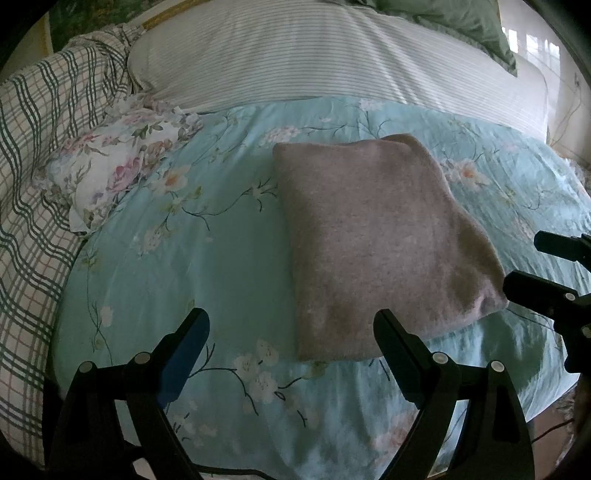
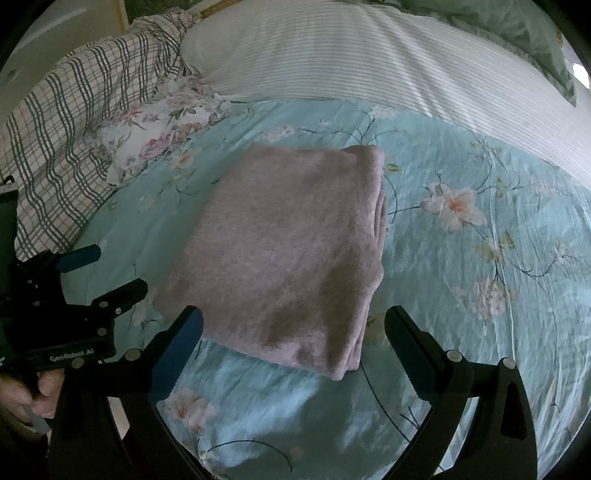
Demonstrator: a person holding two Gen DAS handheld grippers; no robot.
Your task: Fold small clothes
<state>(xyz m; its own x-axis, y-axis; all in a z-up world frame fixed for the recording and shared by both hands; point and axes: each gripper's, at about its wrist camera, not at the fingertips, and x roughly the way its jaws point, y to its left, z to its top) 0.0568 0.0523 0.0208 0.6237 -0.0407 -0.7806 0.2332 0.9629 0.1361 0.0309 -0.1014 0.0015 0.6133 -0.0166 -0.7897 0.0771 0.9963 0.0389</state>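
Both grippers hang over the near edge of the bed with nothing between their fingers: the left gripper has its jaws spread wide, and the right gripper stands just as wide. Between and just beyond them lies the folded garment, a mauve-grey knit rectangle resting flat on the pale blue floral bedspread, apart from every finger. Its long axis runs from the near edge toward the pillows, slightly slanted, with the stacked fold layers showing along its right side in the right wrist view. Across the far edge of the bed sits a long white striped bolster, with a green pillow behind it. Along the left edge lies a green-checked blanket, and a small floral pillow rests against it. In the right wrist view the left gripper's body reads "GenRobot.AI", and a hand grips its handle below.
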